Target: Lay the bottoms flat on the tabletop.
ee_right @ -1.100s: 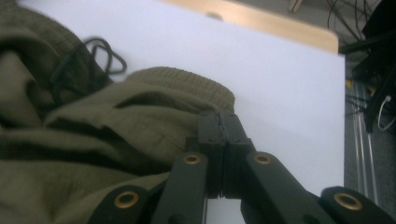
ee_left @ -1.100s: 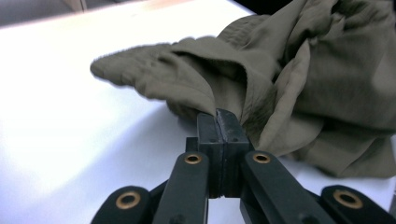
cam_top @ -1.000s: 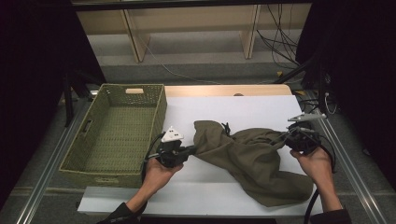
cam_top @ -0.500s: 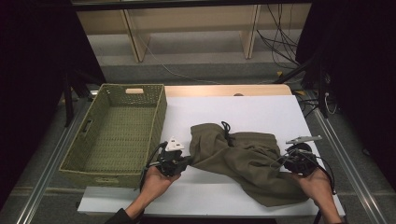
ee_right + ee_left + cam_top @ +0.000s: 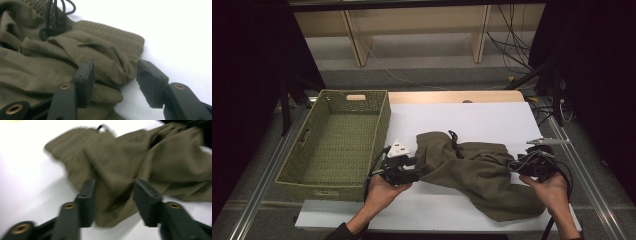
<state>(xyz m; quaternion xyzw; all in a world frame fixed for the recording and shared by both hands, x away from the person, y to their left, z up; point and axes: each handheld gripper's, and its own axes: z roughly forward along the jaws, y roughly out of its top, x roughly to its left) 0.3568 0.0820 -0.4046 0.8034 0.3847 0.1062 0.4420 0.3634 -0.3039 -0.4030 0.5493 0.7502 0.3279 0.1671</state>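
Note:
An olive-green garment [image 5: 477, 172] with an elastic waistband and a black drawstring [image 5: 455, 141] lies crumpled on the white table top [image 5: 492, 120]. My left gripper [image 5: 422, 171] is at its left edge. In the left gripper view the jaws [image 5: 113, 195] stand apart with a cloth fold [image 5: 155, 162] loose between them. My right gripper [image 5: 516, 165] is at the garment's right edge. Its jaws [image 5: 115, 75] also stand apart around the waistband corner [image 5: 110, 57], near the drawstring [image 5: 53, 17]. Both pairs of jaws have just been opening, and the pads do not press on the cloth.
An empty green wicker basket [image 5: 383, 125] stands on the left, right beside the table top. A wooden board [image 5: 452, 96] runs along the table's back edge. Cables [image 5: 512, 35] lie on the floor behind. Metal rails [image 5: 582, 165] flank the table.
The garment, held stretched between both shut grippers a second ago, was drawn toward the front edge and now lies slack. Both grippers have opened and let go of it.

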